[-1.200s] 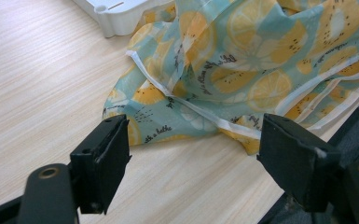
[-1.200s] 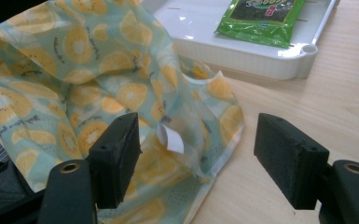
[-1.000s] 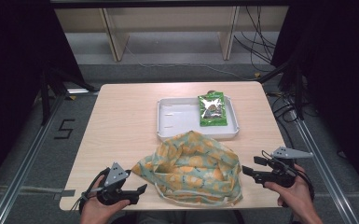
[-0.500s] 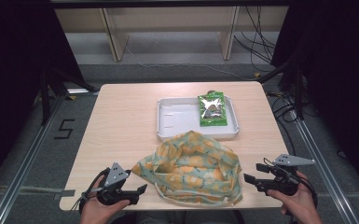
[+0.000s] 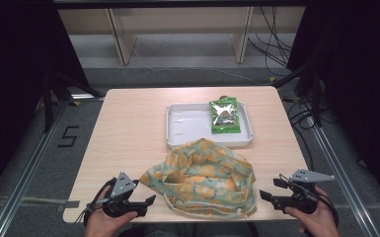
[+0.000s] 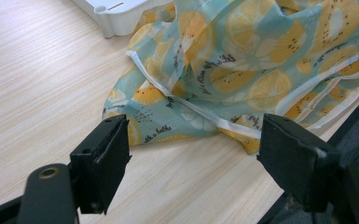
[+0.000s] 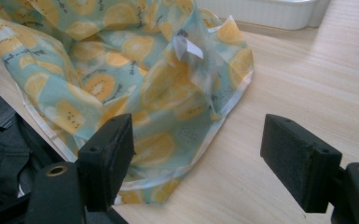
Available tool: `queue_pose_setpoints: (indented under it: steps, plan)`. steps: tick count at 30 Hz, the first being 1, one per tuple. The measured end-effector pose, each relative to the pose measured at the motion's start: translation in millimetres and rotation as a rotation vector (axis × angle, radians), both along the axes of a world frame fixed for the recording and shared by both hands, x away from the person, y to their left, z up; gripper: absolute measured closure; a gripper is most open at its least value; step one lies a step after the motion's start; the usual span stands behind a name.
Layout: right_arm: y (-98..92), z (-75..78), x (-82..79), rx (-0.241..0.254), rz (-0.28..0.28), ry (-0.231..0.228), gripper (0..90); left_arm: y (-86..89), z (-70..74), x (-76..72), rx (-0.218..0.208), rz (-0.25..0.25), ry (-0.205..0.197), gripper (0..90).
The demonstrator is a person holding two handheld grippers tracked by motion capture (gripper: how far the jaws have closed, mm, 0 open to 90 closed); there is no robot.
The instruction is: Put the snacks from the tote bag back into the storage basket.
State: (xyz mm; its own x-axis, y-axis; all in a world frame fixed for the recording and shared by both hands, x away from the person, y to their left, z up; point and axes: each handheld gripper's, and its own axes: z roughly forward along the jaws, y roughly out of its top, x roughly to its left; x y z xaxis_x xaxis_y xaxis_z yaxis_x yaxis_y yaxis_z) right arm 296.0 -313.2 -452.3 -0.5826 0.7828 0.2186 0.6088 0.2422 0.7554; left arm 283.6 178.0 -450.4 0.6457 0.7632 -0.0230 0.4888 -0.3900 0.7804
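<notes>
Desk (image 5: 128, 128): lemon-print cloth bag (image 5: 205, 177) lies crumpled at the near edge, between both sets of fingers, touching neither. White tray (image 5: 190, 129) beyond the bag, green packet (image 5: 224, 115) in it. Left gripper (image 5: 145, 203) released, nothing held. Right gripper (image 5: 269, 191) released, jaws just been opening, nothing between them.

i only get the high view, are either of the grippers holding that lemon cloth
Observer: No. In the left gripper view the left gripper has its jaws apart, bare table between them, the cloth just ahead.
Operator: and the right one
Observer: The right gripper is open too, its jaws having just been opening; one jaw overlaps the cloth's hem without pinching it.
Operator: anything on the cloth i'd miss
Observer: A small white tag stands up from a fold.
</notes>
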Motion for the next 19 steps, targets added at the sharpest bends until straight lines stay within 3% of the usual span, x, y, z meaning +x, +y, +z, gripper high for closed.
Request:
queue_pose_setpoints:
  steps: [1, 4, 9, 11, 12, 13, 14, 16, 19]
  plan:
    - [0.5, 1.1, -2.2, 0.003, -0.007, 0.030, 26.7, -0.8, -0.4, -0.2, -0.010, 0.006, -0.001, 24.1]
    - [0.4, 0.3, -4.9, 0.011, -0.013, 0.033, 26.5, -0.7, 0.3, -0.7, 0.005, 0.003, 0.010, 24.1]
    - [-2.3, -0.4, -3.5, -0.020, 0.004, -0.013, 26.5, -0.5, 0.4, -0.4, 0.008, -0.002, 0.010, 24.1]
    - [-2.7, -0.6, -3.3, -0.020, 0.003, -0.015, 26.5, -0.3, 0.4, -0.3, 0.008, -0.002, 0.009, 24.1]
    - [-1.4, -0.8, -4.2, -0.001, -0.008, 0.005, 26.5, -0.4, -0.1, -0.2, 0.003, -0.002, 0.007, 24.1]
    - [-3.0, -1.0, -2.8, -0.022, 0.002, -0.019, 26.5, -0.5, 0.0, -0.2, 0.003, -0.002, 0.008, 24.1]
    - [-1.0, -0.9, -4.4, 0.000, -0.008, 0.012, 26.5, -0.4, 0.5, -0.3, 0.009, -0.002, 0.009, 24.1]
    - [-2.6, -0.8, -3.1, -0.021, 0.004, -0.015, 26.5, -0.6, 0.8, -0.7, 0.016, 0.002, 0.012, 24.1]
    - [-2.7, -0.6, -3.1, -0.022, 0.003, -0.015, 26.5, -0.6, 0.7, -0.6, 0.015, 0.002, 0.012, 24.1]
